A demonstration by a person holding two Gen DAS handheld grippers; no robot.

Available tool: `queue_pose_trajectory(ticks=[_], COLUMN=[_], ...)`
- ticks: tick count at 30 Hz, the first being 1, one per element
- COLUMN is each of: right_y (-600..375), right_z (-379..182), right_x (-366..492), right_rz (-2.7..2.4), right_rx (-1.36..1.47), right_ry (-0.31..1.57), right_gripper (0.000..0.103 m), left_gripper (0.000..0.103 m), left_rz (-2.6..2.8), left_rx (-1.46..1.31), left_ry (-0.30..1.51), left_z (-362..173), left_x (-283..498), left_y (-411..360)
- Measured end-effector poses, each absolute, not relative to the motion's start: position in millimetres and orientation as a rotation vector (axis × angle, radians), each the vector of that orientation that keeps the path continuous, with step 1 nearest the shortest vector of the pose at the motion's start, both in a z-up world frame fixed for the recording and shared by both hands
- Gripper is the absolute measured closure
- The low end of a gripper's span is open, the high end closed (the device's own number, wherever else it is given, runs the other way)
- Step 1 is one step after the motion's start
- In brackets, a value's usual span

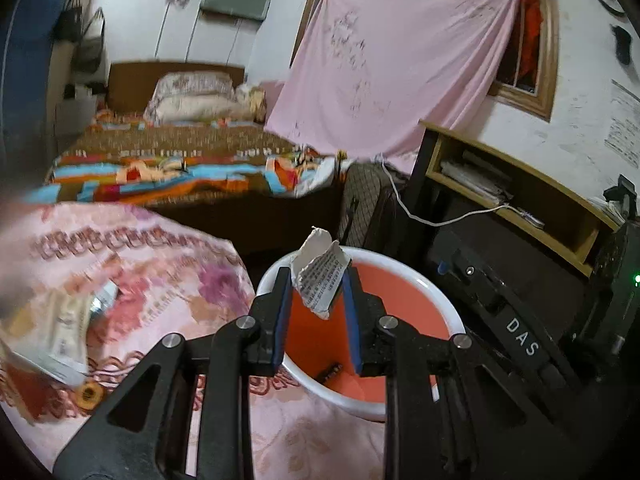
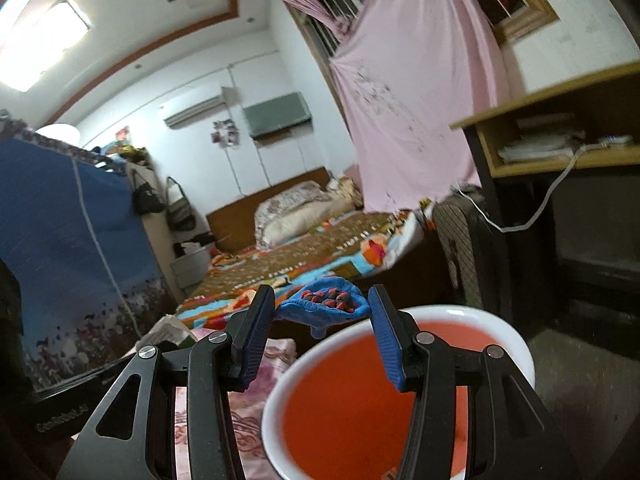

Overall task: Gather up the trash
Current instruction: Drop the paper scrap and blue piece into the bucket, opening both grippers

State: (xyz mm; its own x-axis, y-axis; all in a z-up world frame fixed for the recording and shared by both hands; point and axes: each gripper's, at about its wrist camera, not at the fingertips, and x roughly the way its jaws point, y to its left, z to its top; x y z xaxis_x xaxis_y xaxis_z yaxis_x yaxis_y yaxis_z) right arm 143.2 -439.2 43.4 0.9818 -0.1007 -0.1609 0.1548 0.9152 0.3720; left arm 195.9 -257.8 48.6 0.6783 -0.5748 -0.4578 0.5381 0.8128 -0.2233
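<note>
In the left wrist view, my left gripper (image 1: 318, 278) is shut on a crumpled scrap of printed paper (image 1: 320, 268), held above the orange bin (image 1: 420, 280) with a white rim. A small dark item (image 1: 330, 372) lies at the bin's bottom. In the right wrist view, my right gripper (image 2: 321, 300) is shut on a blue floppy piece (image 2: 320, 314) dotted with red and dark bits. That piece hangs over the far rim of the same bin (image 2: 508, 340). Both grippers are close over the bin's mouth.
A pink floral cloth (image 1: 168, 272) covers the surface left of the bin, with a blurred wrapper (image 1: 64, 340) and a small orange ring (image 1: 90, 394) on it. A black case marked DAS (image 1: 520, 340) and a wooden desk shelf (image 1: 520, 184) stand right. A bed (image 1: 180, 152) lies beyond.
</note>
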Motion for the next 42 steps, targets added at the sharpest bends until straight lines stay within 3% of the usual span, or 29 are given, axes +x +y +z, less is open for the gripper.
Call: queue_pose_trajectory(ticks=[9, 14, 30, 37, 42], right_y=[-450.4, -453.2, -445.5, -430.3, -412.8], right_z=[26.1, 24.0, 35.8, 50.0, 60.2], right_x=[157.1, 155.3, 149.0, 137.2, 131.1], right_rz=[-0.14, -0.139, -0.128, -0.095, -0.051], right_rx=[0.465, 0.476, 0.444, 0.396, 0.356], right_ry=[0.253, 0.264, 0.204, 0.109, 0.051], right_gripper=[0.055, 0.048, 0.028, 0.017, 0.0], left_gripper=[0.092, 0.08, 0.063, 0.036, 0.02], left_rz=[-0.636, -0.624, -0.583, -0.478, -0.373], left_rx=[-0.107, -0.109, -0.127, -0.16, -0.171], left_ry=[0.664, 0.684, 0.611, 0.484, 0.385], left_z=[37.7, 34.4, 42.6, 55.6, 64.7], left_x=[212.0, 214.1, 206.9, 189.4, 173.4], left_y=[-269.3, -265.2, -242.3, -203.5, -166.3])
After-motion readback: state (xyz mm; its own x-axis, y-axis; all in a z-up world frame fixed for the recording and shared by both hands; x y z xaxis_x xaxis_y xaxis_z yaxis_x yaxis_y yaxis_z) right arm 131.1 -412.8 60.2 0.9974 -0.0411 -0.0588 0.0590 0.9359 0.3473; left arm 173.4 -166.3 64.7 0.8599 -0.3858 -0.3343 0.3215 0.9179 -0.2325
